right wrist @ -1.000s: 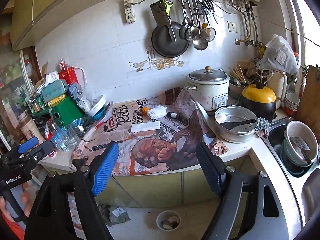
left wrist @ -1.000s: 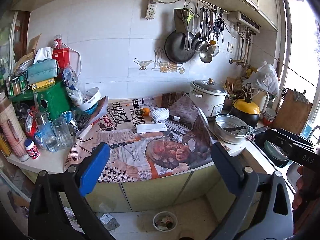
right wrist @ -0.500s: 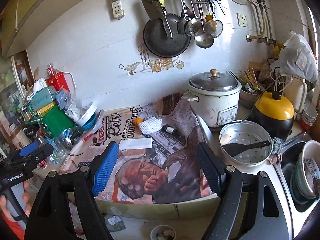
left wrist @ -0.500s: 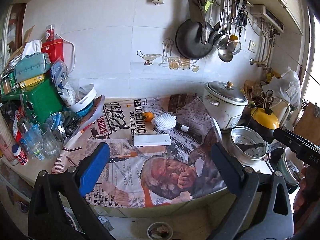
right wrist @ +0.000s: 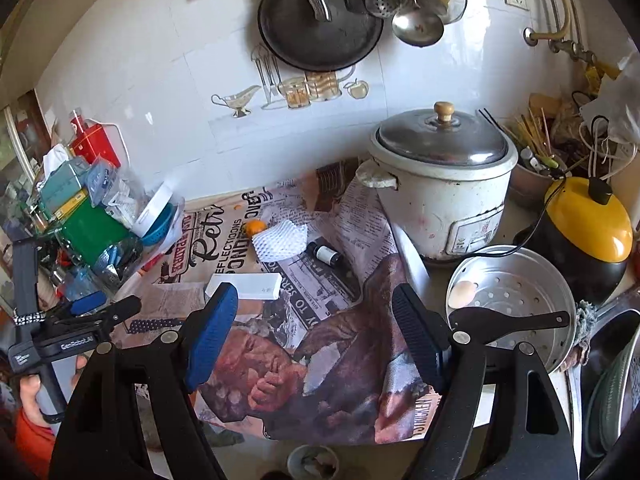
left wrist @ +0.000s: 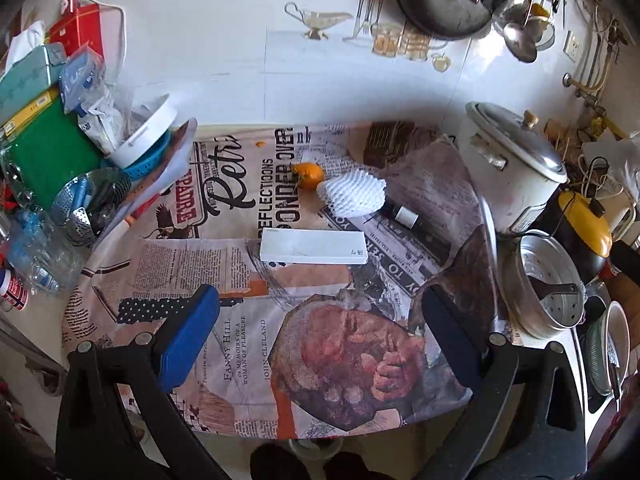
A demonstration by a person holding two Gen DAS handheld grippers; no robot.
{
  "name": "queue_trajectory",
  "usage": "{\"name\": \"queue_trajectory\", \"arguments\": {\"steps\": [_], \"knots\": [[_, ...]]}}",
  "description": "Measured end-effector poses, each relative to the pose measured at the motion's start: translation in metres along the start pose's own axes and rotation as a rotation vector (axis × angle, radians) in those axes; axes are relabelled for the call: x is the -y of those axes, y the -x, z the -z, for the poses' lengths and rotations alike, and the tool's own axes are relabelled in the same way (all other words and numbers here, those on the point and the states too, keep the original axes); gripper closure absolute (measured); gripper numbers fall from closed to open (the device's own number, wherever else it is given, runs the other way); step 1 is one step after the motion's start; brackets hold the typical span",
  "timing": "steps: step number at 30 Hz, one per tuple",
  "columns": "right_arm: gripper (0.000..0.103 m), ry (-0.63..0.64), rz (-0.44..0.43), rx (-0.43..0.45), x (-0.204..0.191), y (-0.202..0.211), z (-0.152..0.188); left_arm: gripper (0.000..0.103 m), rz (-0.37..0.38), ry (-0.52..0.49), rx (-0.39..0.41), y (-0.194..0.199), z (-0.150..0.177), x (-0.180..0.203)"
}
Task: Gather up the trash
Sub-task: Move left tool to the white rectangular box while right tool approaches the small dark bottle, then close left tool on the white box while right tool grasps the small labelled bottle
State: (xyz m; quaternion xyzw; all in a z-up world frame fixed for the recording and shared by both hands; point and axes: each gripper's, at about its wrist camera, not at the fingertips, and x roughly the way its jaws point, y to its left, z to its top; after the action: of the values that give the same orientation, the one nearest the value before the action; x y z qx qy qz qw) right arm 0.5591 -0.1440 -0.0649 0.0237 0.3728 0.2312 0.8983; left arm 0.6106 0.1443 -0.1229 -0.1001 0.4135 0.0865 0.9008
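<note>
On the newspaper-covered counter lie a flat white box, a white foam fruit net, a small orange fruit and a small dark bottle. My left gripper hovers open over the near part of the newspaper, short of the box, nothing between its jaws. My right gripper is open too, with the box's near edge just beyond its blue finger. In the right wrist view the left gripper shows at the left, in a hand.
A white rice cooker, a perforated steamer pan with a black spatula and a yellow-lidded pot crowd the right. Boxes, bottles and a colander pile at the left. A pan and ladles hang on the wall. A small bin stands on the floor.
Both grippers have moved forward and down toward the counter, so the newspaper and its items look much larger. Both stayed open; nothing was picked up.
</note>
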Motion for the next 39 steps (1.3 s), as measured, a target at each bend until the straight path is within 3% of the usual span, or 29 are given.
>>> {"name": "queue_trajectory", "arguments": {"steps": [14, 20, 25, 30, 34, 39], "knots": [[0.026, -0.153, 0.17, -0.11, -0.002, -0.081, -0.009, 0.002, 0.134, -0.137, -0.208, -0.2, -0.068, -0.021], [0.026, -0.22, 0.169, -0.115, -0.007, -0.109, -0.014, 0.02, 0.178, -0.203, -0.318, -0.269, -0.07, -0.018], [0.026, -0.195, 0.162, -0.14, -0.008, -0.119, -0.013, 0.022, 0.261, -0.181, -0.361, -0.27, -0.052, -0.017], [0.026, -0.182, 0.148, -0.171, 0.003, -0.124, -0.011, 0.022, 0.287, -0.188, -0.387, -0.244, -0.02, -0.007], [0.026, -0.156, 0.135, -0.185, 0.009, -0.122, -0.01, 0.022, 0.235, -0.221, -0.379, -0.223, 0.007, 0.006], [0.026, -0.073, 0.126, -0.218, 0.008, -0.128, -0.008, 0.038, 0.151, -0.221, -0.331, -0.211, 0.024, 0.016]]}}
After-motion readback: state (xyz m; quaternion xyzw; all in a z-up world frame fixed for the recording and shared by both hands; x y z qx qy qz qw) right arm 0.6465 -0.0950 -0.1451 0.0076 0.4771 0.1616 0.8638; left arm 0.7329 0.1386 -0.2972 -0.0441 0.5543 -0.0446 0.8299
